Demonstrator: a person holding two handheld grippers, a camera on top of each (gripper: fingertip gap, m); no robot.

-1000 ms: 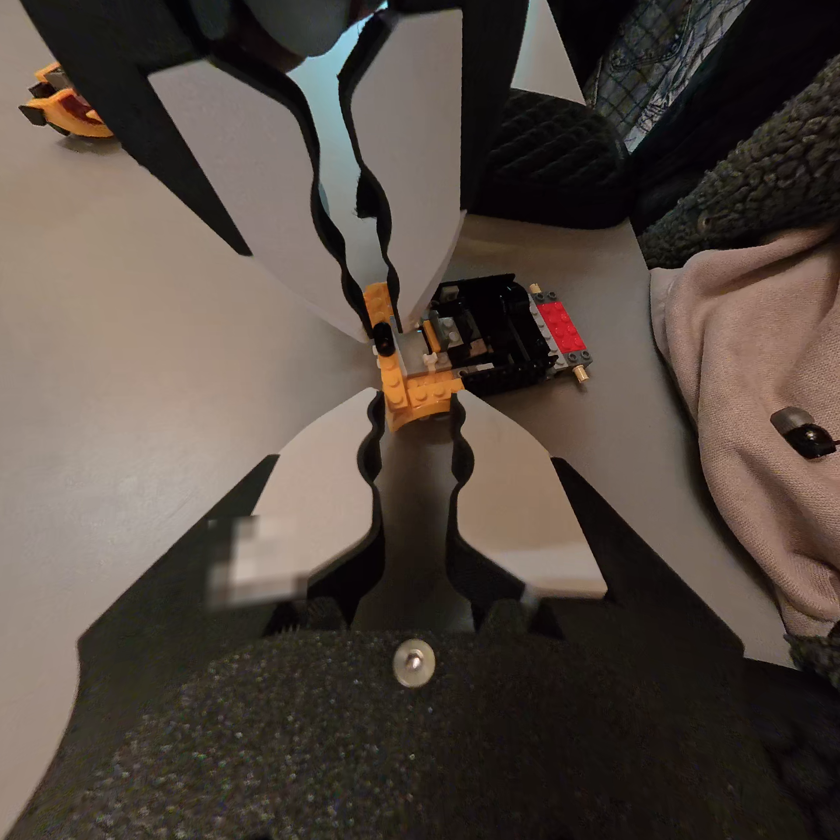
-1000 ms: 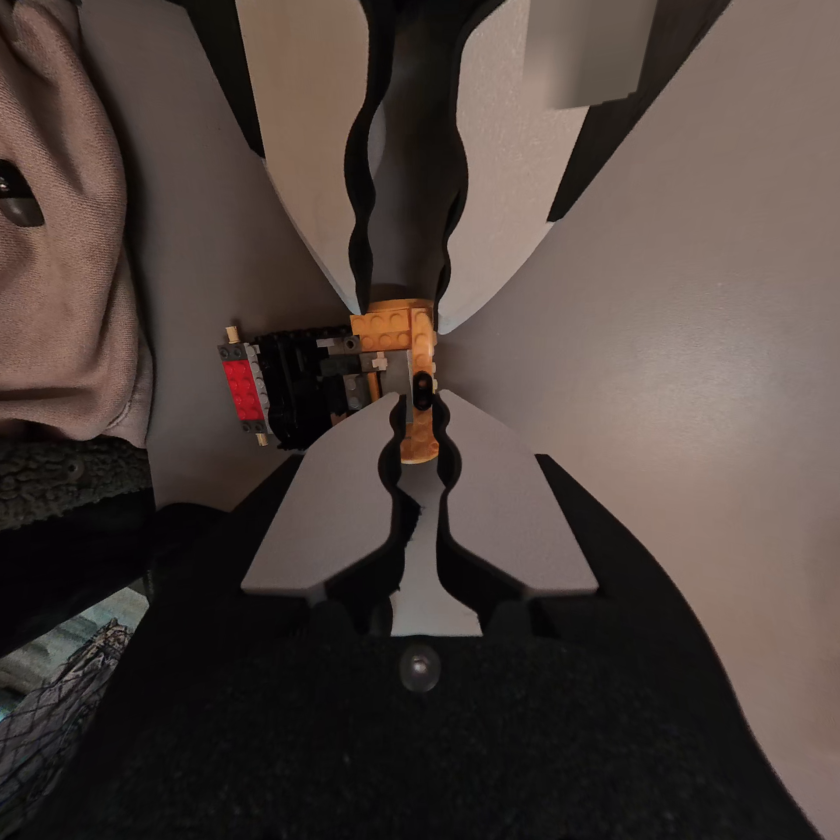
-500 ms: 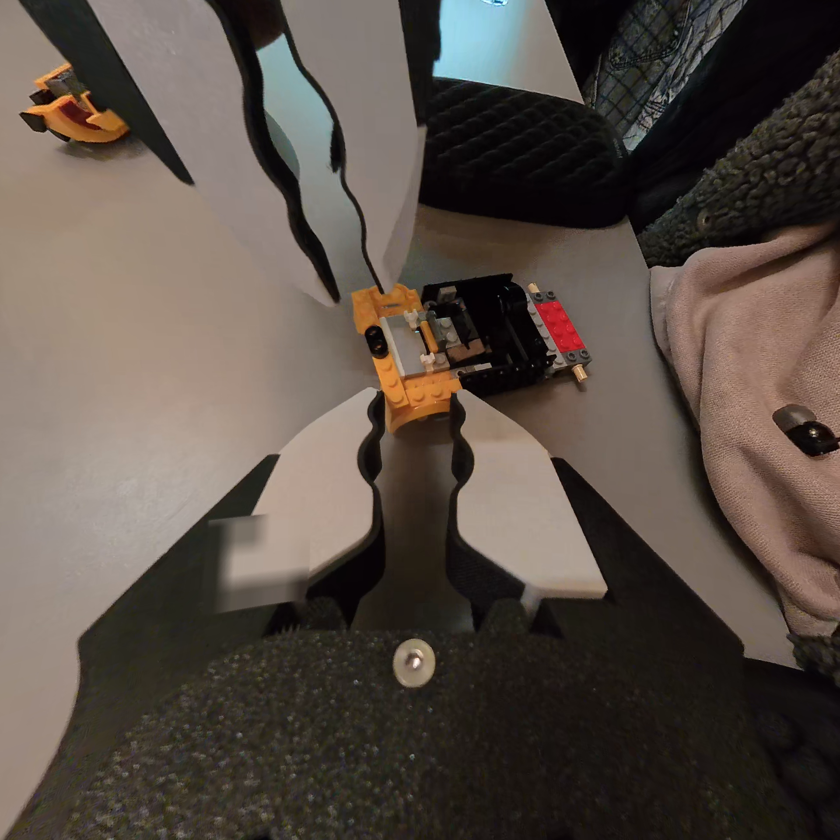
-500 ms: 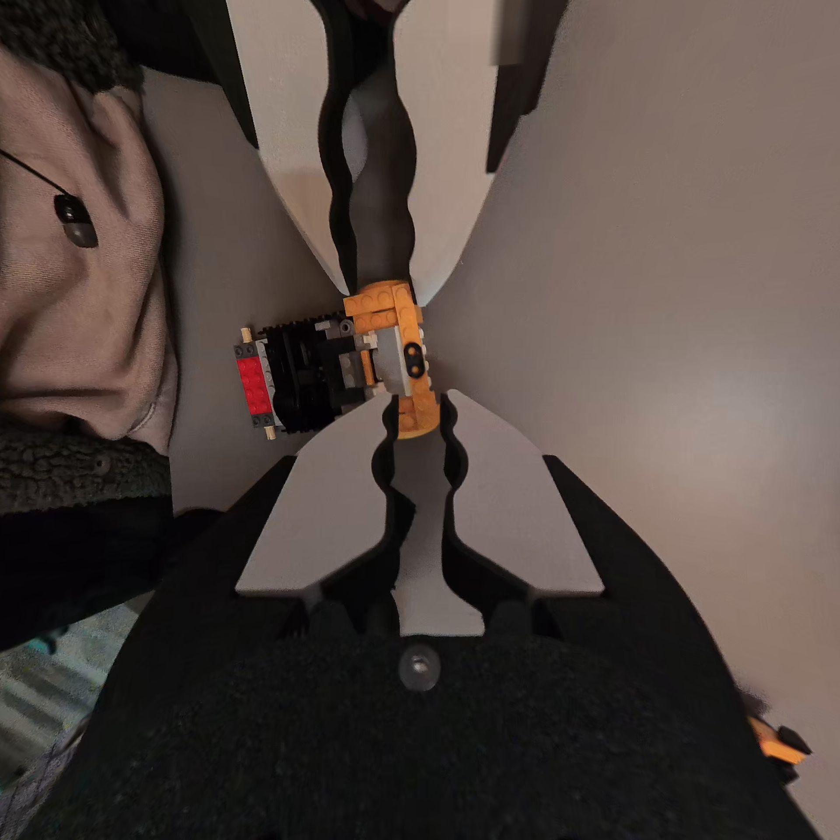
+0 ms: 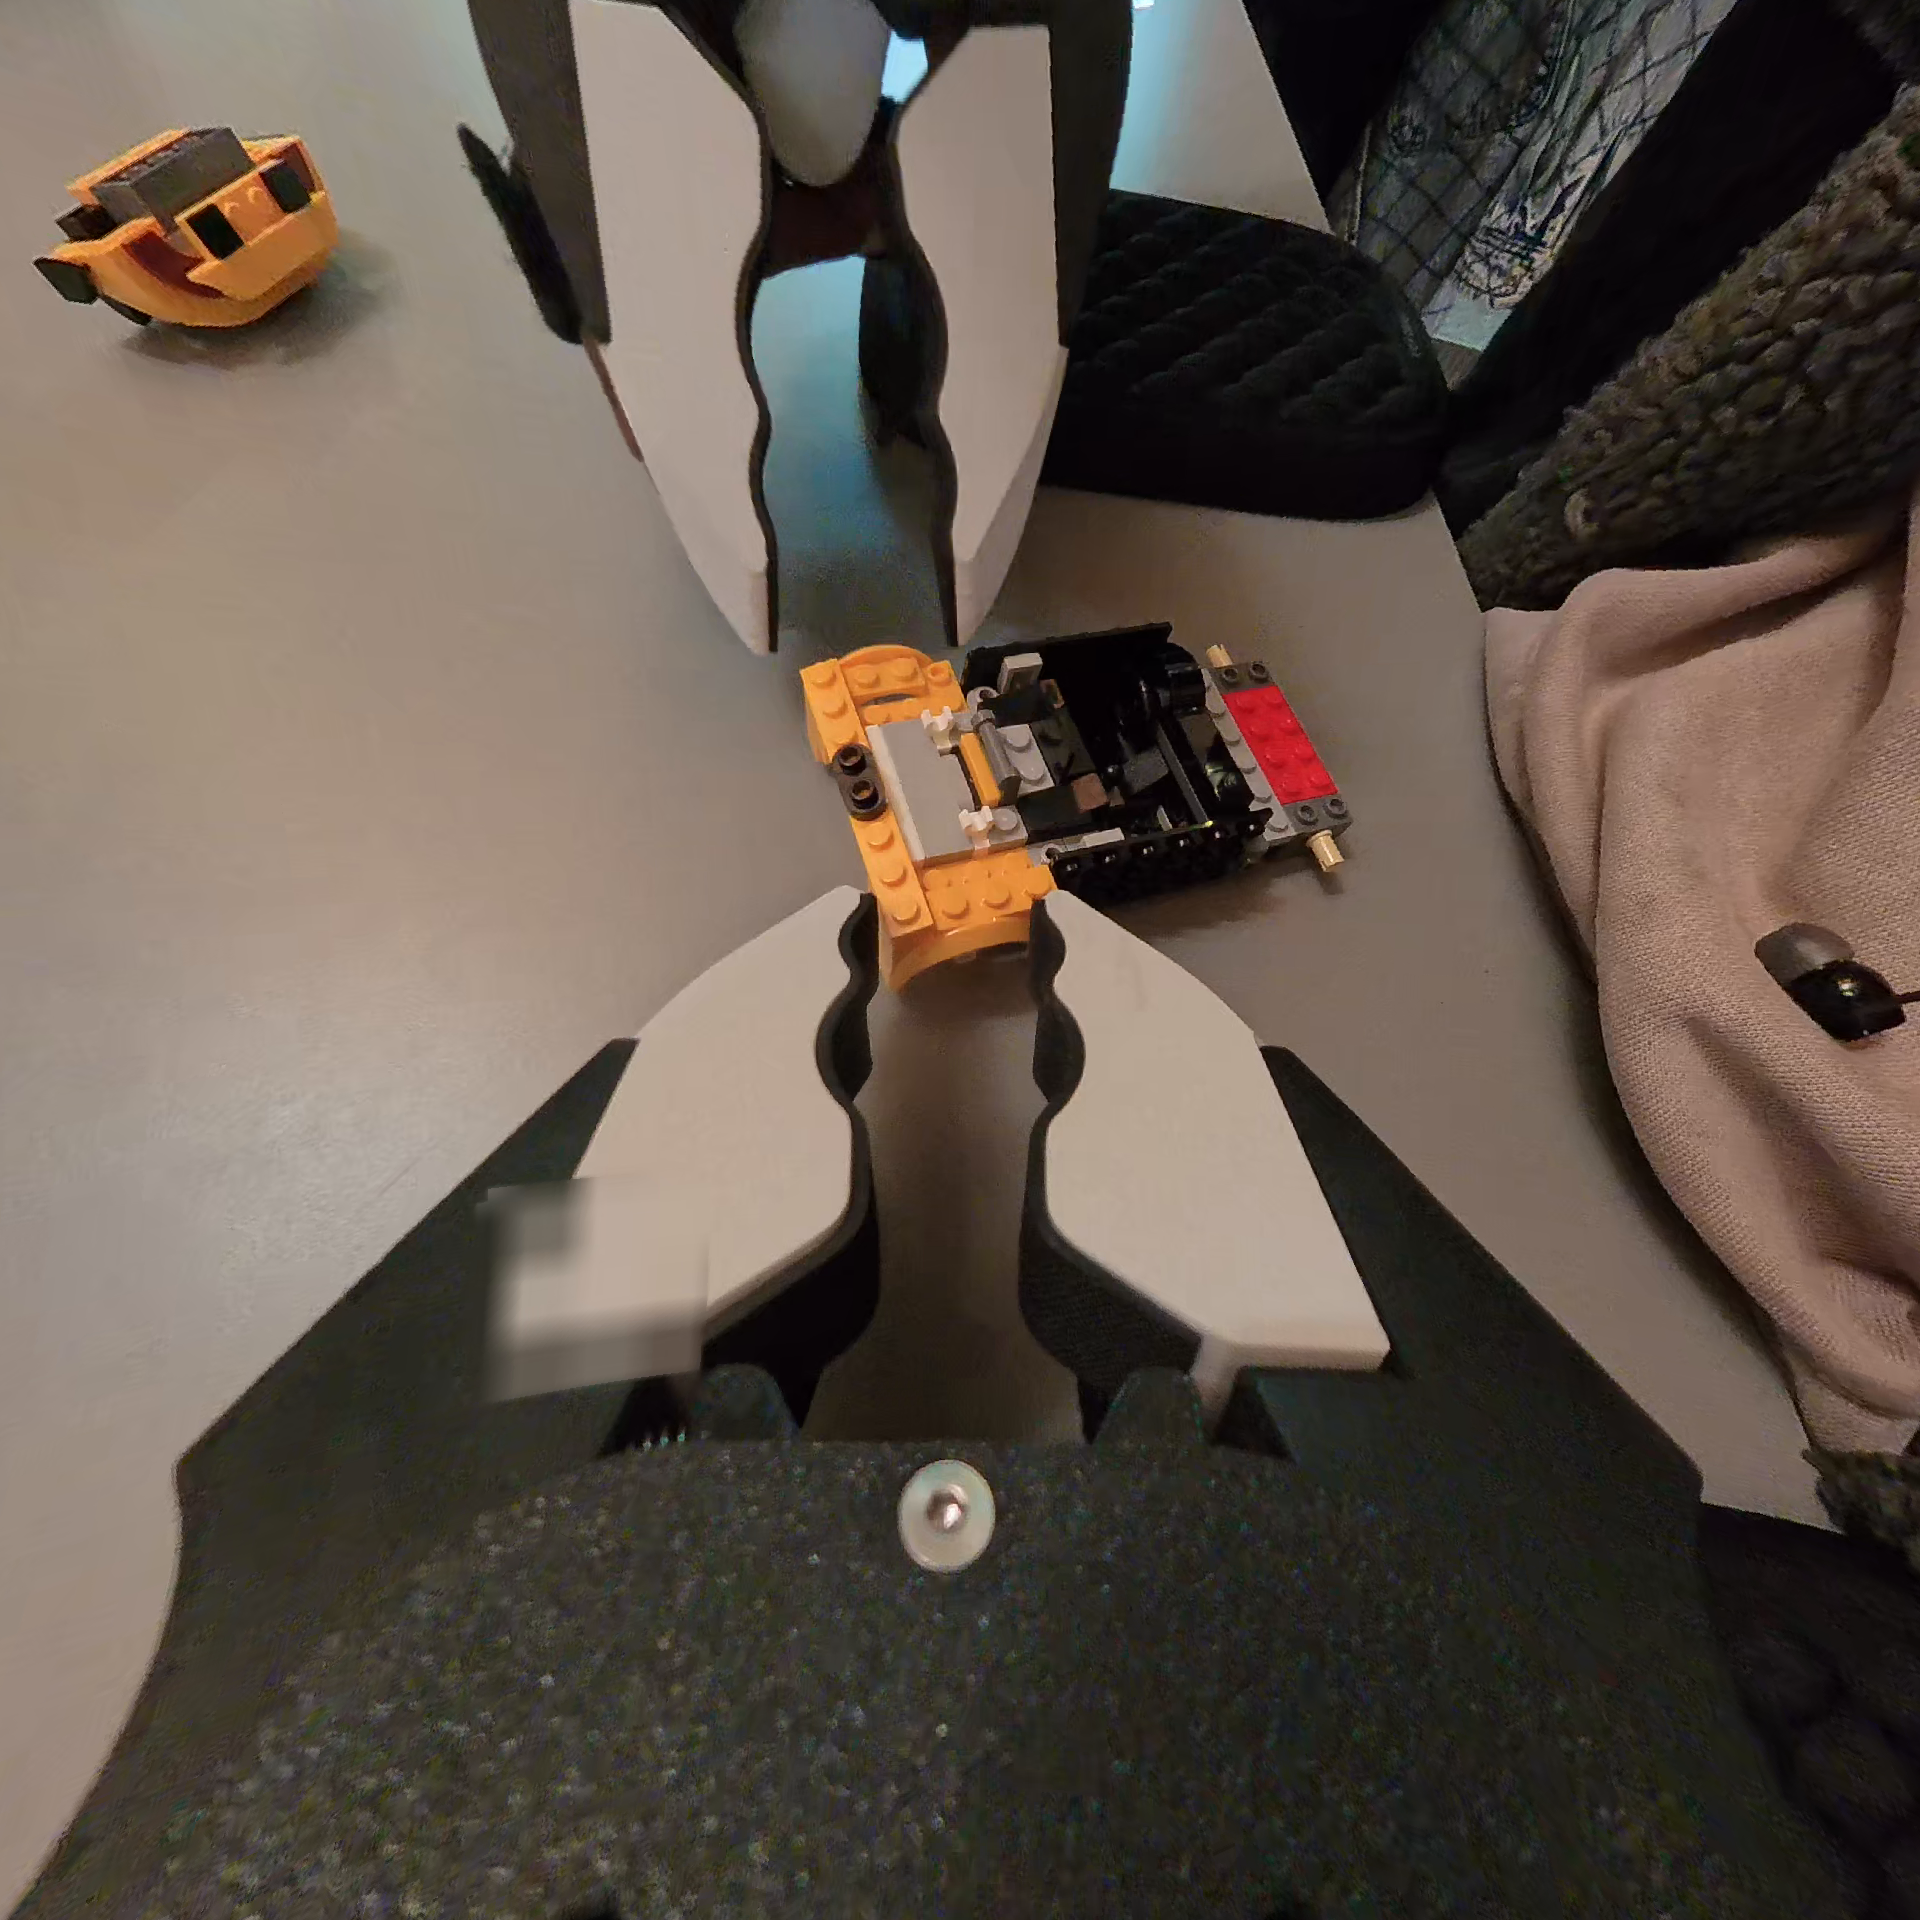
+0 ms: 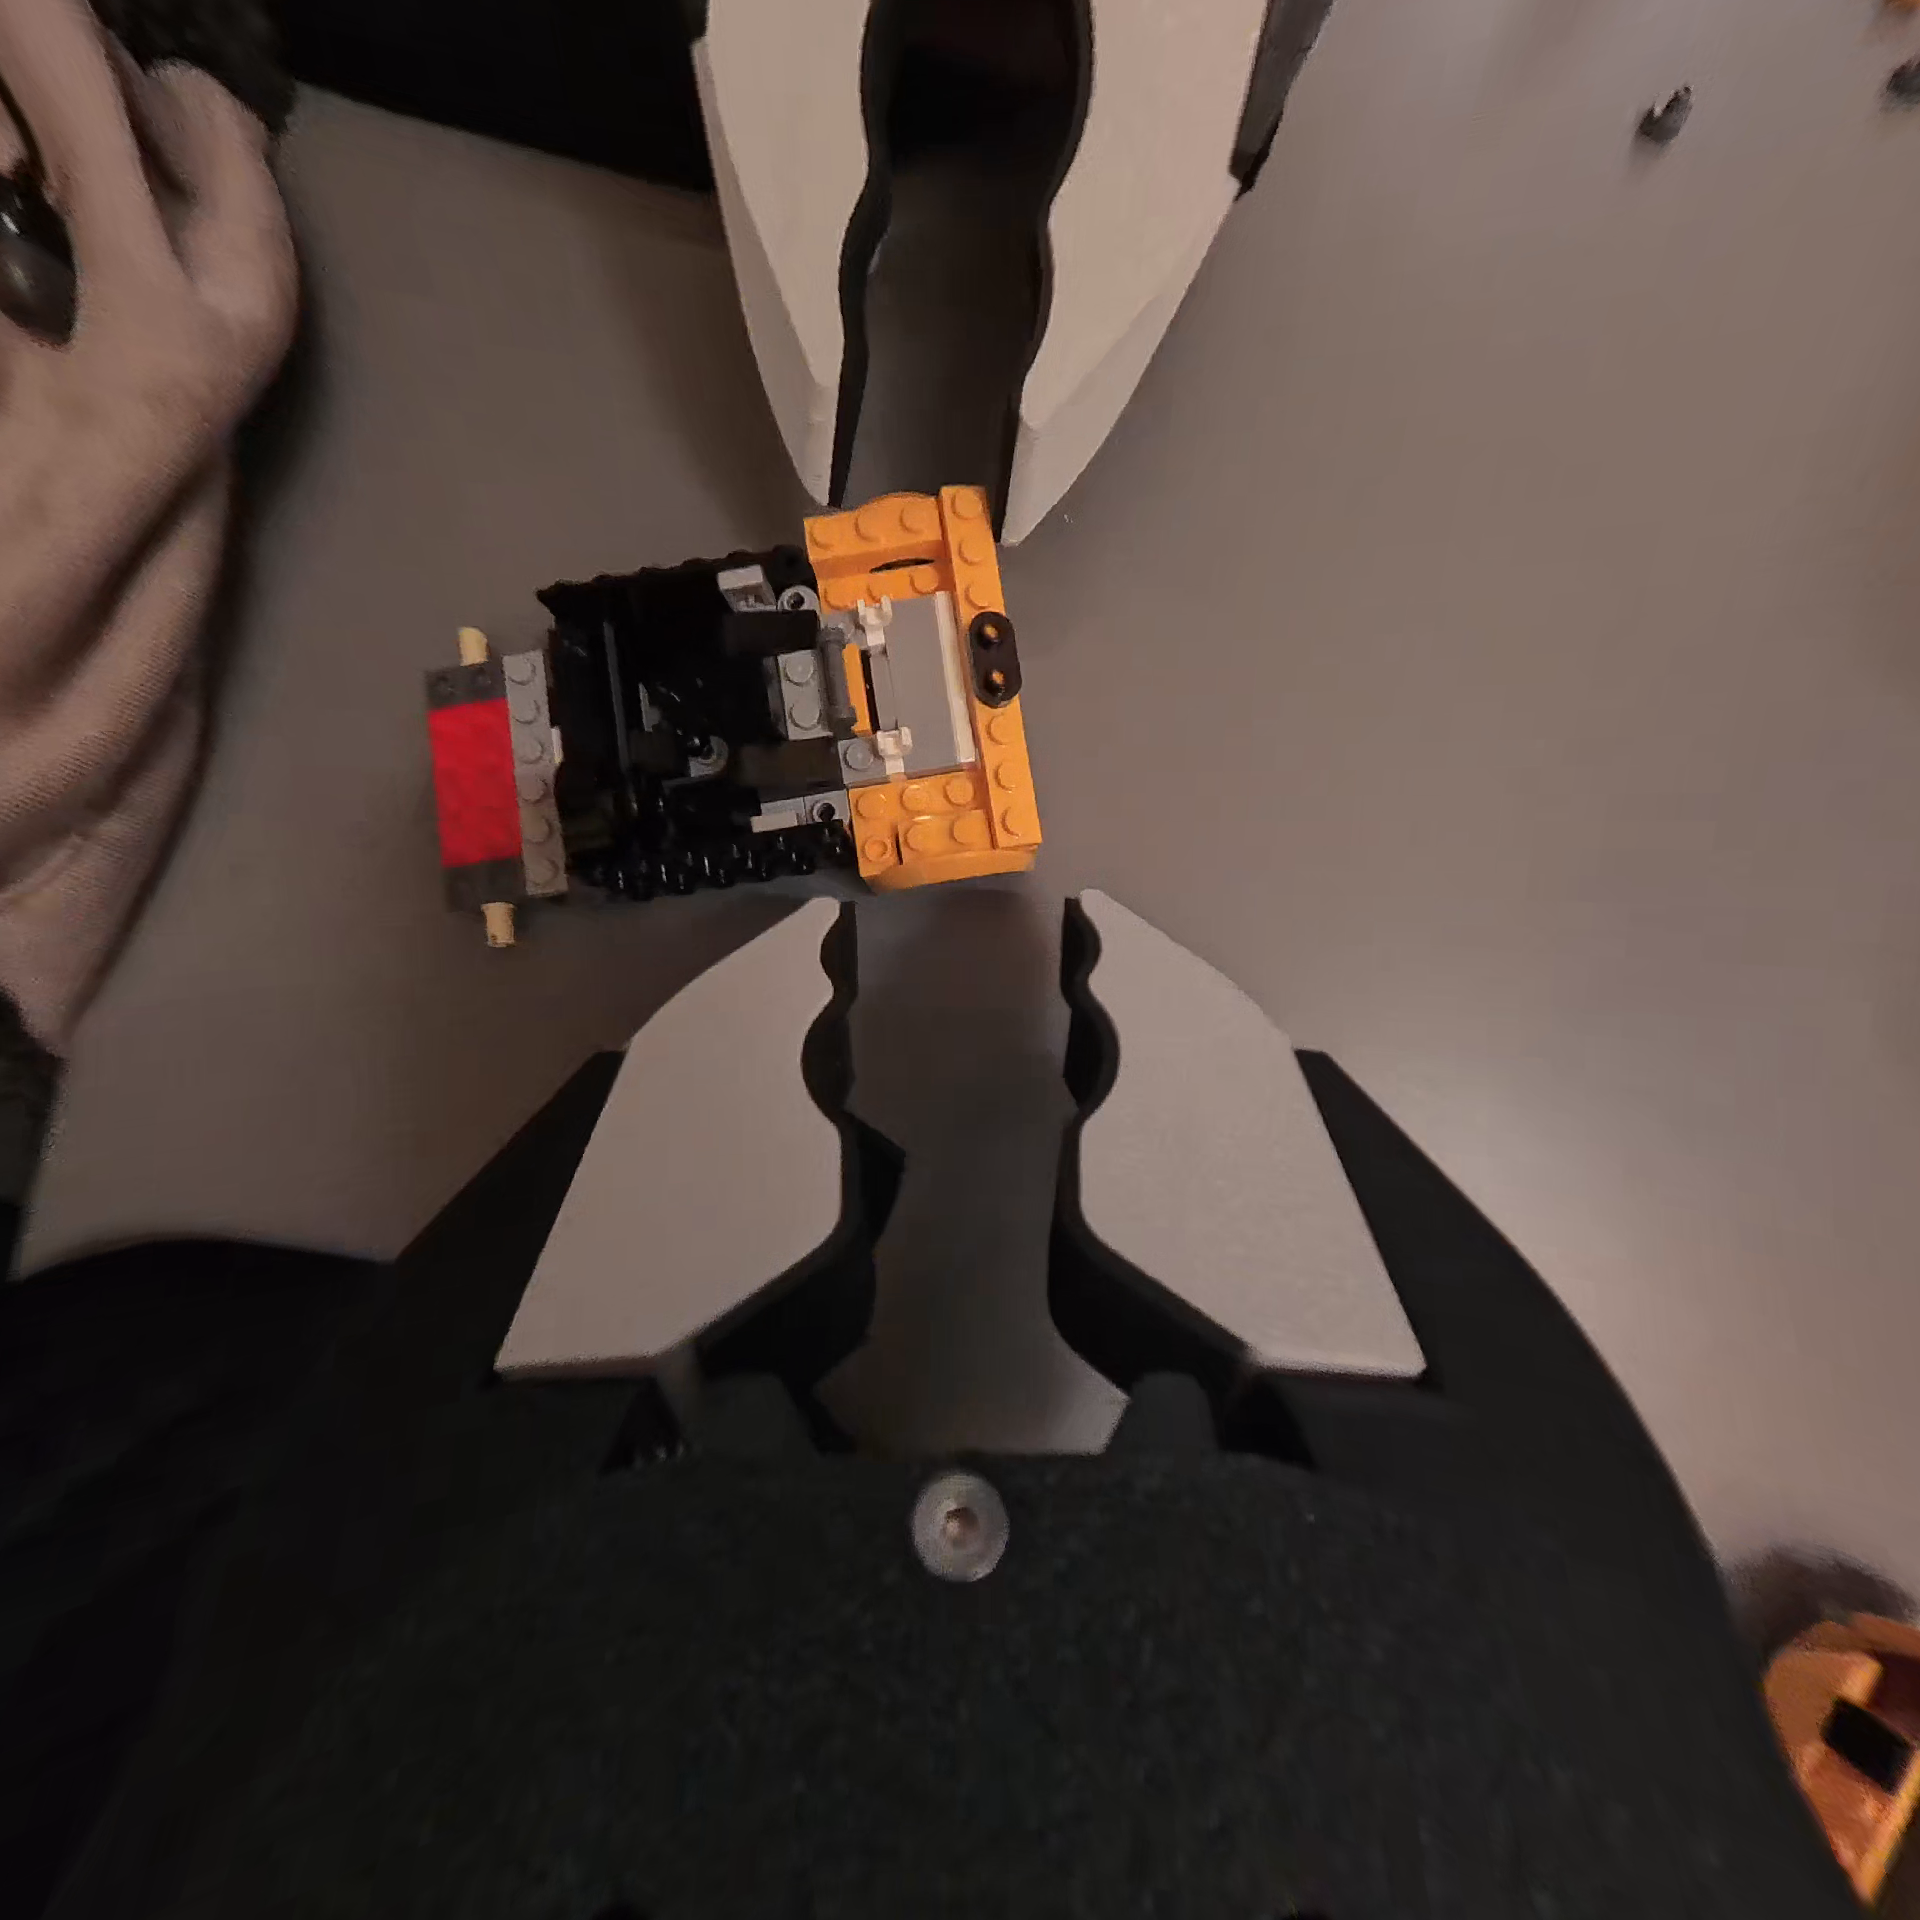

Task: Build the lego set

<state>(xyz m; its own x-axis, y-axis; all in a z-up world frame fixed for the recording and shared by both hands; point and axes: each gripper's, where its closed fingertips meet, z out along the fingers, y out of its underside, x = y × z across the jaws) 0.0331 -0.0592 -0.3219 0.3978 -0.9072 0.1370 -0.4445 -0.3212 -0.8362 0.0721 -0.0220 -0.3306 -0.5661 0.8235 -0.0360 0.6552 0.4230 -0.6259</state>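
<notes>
A lego model (image 5: 1049,769) lies on the grey table: an orange front, a black middle, a red plate at its far end. It also shows in the right wrist view (image 6: 727,717). A small black two-hole piece (image 5: 857,779) sits on the orange edge, and it shows in the right wrist view too (image 6: 994,649). My left gripper (image 5: 945,914) is shut on the orange end of the model. My right gripper (image 6: 961,909) is open and empty, its tips just short of the model's other orange end. It hangs above the model in the left wrist view (image 5: 862,634).
An orange and grey sub-assembly (image 5: 192,223) stands at the far left of the table, and shows blurred in the right wrist view (image 6: 1860,1745). A pink garment (image 5: 1714,935) and dark clothing lie along the table's right edge. A black quilted pad (image 5: 1236,343) lies behind the model. Across from one pair of fingers to the other is roughly 6 centimeters.
My right gripper let go of the black two-hole piece on the orange edge, opened and drew back from the model. My left gripper kept its hold.
</notes>
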